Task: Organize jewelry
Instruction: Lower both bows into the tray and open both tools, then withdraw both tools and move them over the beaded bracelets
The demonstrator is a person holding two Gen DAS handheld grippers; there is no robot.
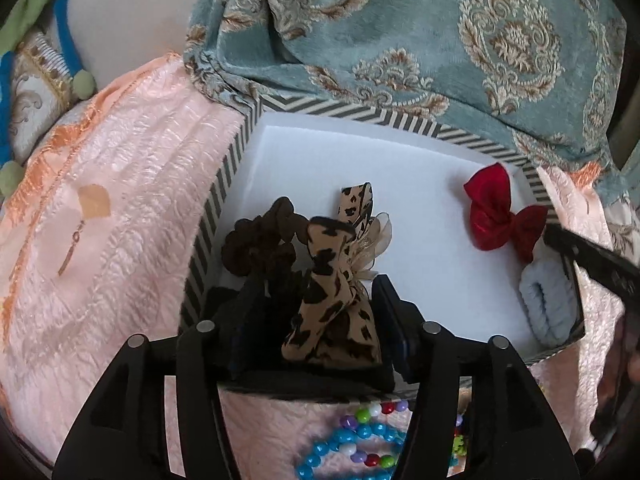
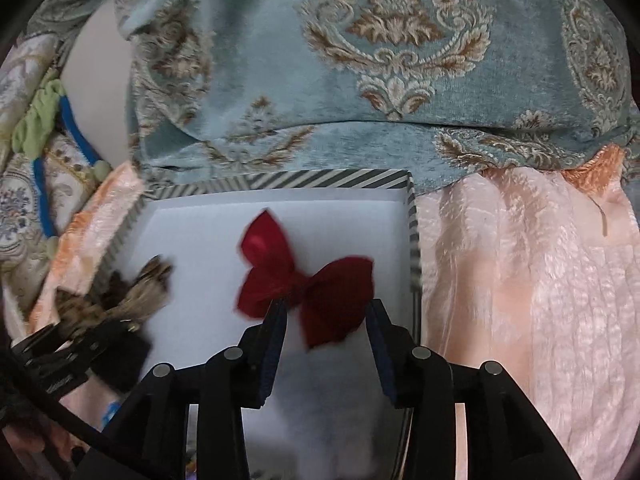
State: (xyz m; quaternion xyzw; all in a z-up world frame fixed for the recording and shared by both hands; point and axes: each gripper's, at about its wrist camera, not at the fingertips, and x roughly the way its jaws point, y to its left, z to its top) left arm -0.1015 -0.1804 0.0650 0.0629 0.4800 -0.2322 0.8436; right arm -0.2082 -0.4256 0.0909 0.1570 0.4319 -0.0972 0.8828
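A striped-rim box (image 1: 224, 184) with a white floor lies on a pink bedspread. Inside it are a leopard-print bow (image 1: 332, 292), a dark brown scrunchie (image 1: 256, 244), a red bow (image 1: 504, 216) and a pale blue scrunchie (image 1: 544, 300). My left gripper (image 1: 316, 300) is open, its fingers either side of the leopard bow, not pressing it. In the right wrist view the box rim (image 2: 412, 216) shows, and my right gripper (image 2: 326, 316) is open just above the red bow (image 2: 308, 280), which lies between and beyond the fingertips. The leopard bow (image 2: 140, 292) shows blurred at left.
A colourful bead necklace (image 1: 360, 440) lies on the pink bedspread (image 1: 120, 200) in front of the box. A teal patterned blanket (image 1: 400, 40) lies bunched behind the box. The right gripper's finger (image 1: 592, 256) reaches in over the box's right edge.
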